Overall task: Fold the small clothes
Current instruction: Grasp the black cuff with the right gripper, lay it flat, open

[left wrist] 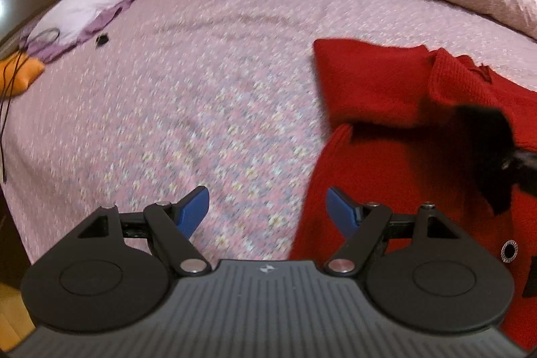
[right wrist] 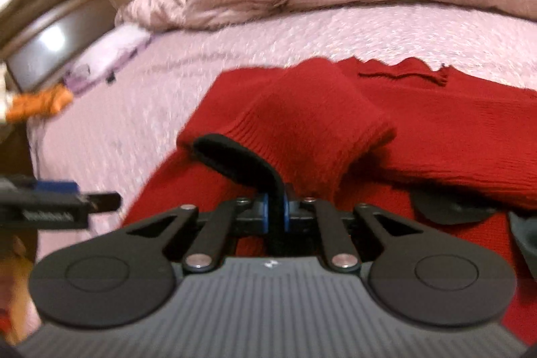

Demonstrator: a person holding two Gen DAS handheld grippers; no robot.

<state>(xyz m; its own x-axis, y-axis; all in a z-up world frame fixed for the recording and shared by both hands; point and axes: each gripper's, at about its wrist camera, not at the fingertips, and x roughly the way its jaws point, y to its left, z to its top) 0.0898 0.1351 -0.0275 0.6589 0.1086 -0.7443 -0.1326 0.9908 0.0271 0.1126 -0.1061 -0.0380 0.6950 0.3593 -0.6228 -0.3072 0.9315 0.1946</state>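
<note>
Red knit garment (right wrist: 419, 123) lies on the bed (left wrist: 167, 89), partly folded, one sleeve doubled across the body. My right tongs (right wrist: 275, 213) are pinched tight on the black-trimmed cuff (right wrist: 235, 156); the trim runs out from between the pads toward 11 o'clock, and the sleeve's long axis runs on toward 12 to 1 o'clock over the body. My left tongs (left wrist: 266, 210) stand wide apart with nothing between them, above bare bedspread. In the left wrist view the garment sits from 1 to 4 o'clock, its near edge just beside the right-hand pad (left wrist: 340, 213). I judge the right hand is the nearer one; the fold turns on carrying the cuff along the sleeve's axis, the left free to pin the edge.
</note>
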